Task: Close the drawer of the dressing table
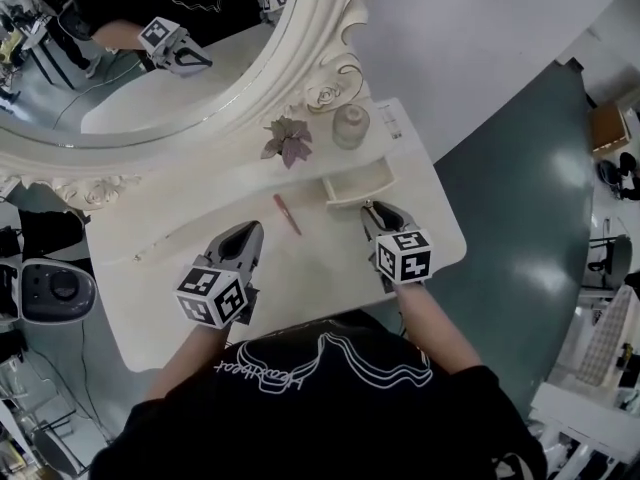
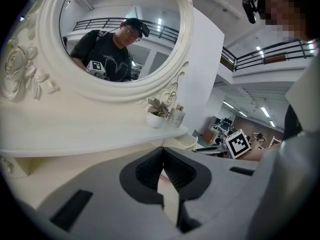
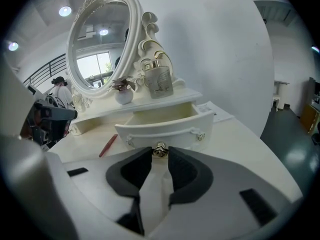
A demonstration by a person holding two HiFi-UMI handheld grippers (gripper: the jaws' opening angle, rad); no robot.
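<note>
At about one o'clock on the table (image 1: 150, 308), the drawer (image 1: 358, 184) stands pulled out toward the person, not yet pushed in. At its six o'clock the right tongs (image 1: 376, 214) pinch the small gold knob (image 3: 160, 150) at the front's middle, likely so the push runs straight. At their nine o'clock the left tongs (image 1: 246, 238), closed on nothing, hover over the table, kept clear of the drawer's path.
</note>
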